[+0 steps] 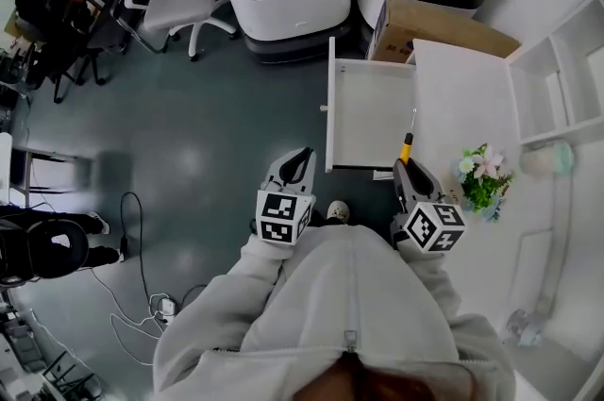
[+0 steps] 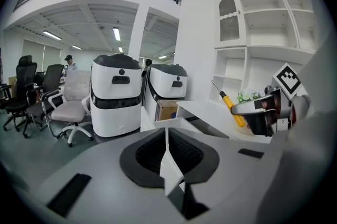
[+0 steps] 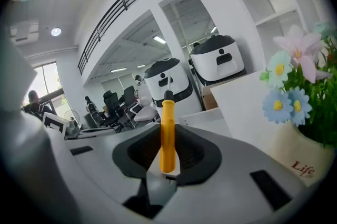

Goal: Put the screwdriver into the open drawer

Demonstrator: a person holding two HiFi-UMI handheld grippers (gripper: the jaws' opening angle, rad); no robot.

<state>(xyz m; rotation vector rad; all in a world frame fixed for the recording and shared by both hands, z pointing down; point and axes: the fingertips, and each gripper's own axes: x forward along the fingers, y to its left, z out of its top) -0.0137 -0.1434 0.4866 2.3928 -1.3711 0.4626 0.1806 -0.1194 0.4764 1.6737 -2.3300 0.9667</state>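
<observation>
- Our right gripper (image 1: 406,169) has its fingers clamped on the yellow screwdriver (image 3: 167,130), whose shaft points ahead of them toward the open drawer (image 1: 368,114).
- Our left gripper (image 2: 167,138) is closed on nothing.
- Letting go too early could drop it on the drawer's rim.

Screwdriver (image 3: 167,133): handle yellow plastic, smooth, slight gloss; collar black plastic; shaft bare metal. Drawer (image 1: 368,121) and desk (image 1: 462,97): white board, smooth, matt. Left gripper (image 2: 168,133) and right gripper (image 1: 409,168): shells grey plastic, matt; fingers (image 2: 171,165) white, smooth. Box (image 1: 439,24): brown cardboard, matt. Floor (image 1: 217,135): dark, smooth, glossy, reflecting lamps. Hoodie (image 1: 359,295): grey cloth, soft, matt.
</observation>
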